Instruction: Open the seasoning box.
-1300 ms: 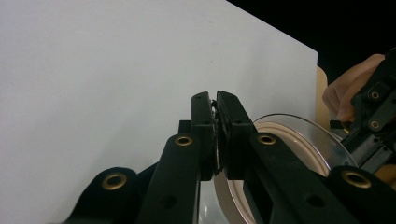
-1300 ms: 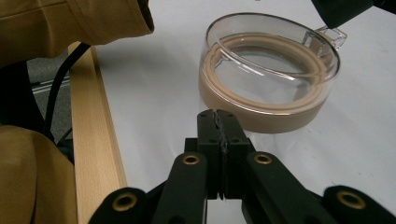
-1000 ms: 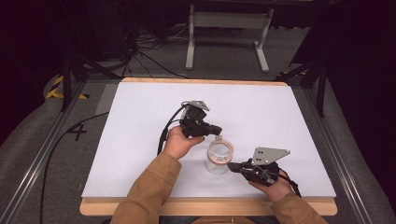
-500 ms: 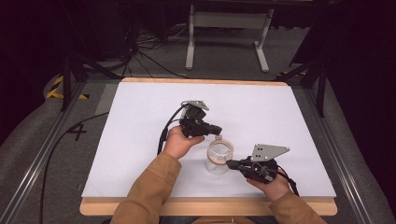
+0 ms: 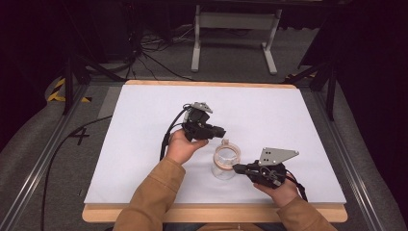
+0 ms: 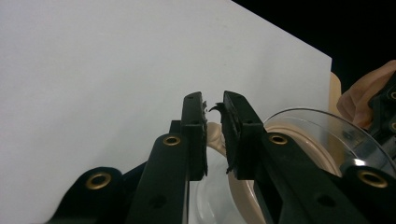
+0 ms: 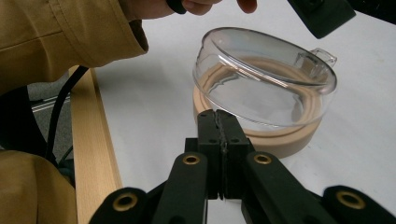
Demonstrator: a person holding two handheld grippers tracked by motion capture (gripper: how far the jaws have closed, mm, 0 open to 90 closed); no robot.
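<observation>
A clear round container (image 5: pixel 225 159) with a small tab on its rim stands on a beige ring base (image 7: pixel 275 140), near the table's front middle. In the right gripper view the container (image 7: pixel 266 79) is just beyond my right gripper (image 7: pixel 218 115), which is shut with nothing between its jaws. From above, the right gripper (image 5: pixel 235 167) points at the container's right side. My left gripper (image 5: pixel 220 131) hovers just behind and left of the container. Its jaws (image 6: pixel 214 109) stand a narrow gap apart over the clear rim (image 6: pixel 327 126), holding nothing.
The white tabletop (image 5: pixel 144 125) has a wooden front edge (image 5: pixel 211 211). Tan sleeves (image 5: pixel 154 192) come in from the bottom. A black cable (image 5: pixel 166 139) trails from the left gripper. A metal stand (image 5: pixel 235 29) sits on the floor beyond the table.
My right gripper has edged slightly left and forward toward the container. The left gripper and the container have hardly moved.
</observation>
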